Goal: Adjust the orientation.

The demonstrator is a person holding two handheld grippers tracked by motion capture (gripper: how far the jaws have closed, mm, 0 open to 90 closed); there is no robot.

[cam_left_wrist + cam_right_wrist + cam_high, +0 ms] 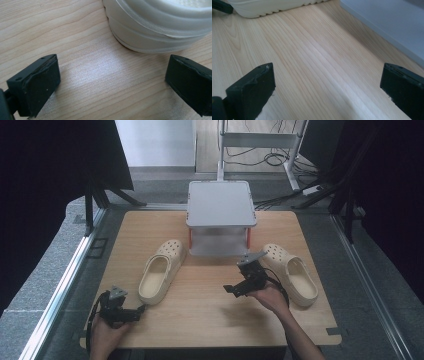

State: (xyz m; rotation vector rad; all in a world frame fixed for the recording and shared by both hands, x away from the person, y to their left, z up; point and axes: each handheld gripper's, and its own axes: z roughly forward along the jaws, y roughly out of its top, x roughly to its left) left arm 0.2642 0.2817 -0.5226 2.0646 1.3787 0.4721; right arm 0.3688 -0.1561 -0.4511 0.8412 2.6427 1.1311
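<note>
Lower left of frame: left tool [141, 310], jaws apart, empty, just short of 1 cream clog [161, 271]. Centre, on wooden tabletop [200, 310]: grey 2-tier stand [220, 204]. Right of centre: right tool [229, 289], jaws apart, empty, beside second clog [295, 274].

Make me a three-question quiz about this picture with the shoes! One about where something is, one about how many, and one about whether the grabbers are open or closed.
1. Where is the grey shelf?
A. at the far middle of the table
B. at the near left corner
C. on the floor

2. How many cream shoes are on the table?
A. one
B. two
C. four

3. How are the left gripper jaws?
A. shut on a shoe
B. shut on nothing
C. open, holding nothing

Answers:
1. A, it stands at the far edge, between the two shoes.
2. B, a left shoe and a right shoe.
3. C, bare wood shows between its jaws.
</note>
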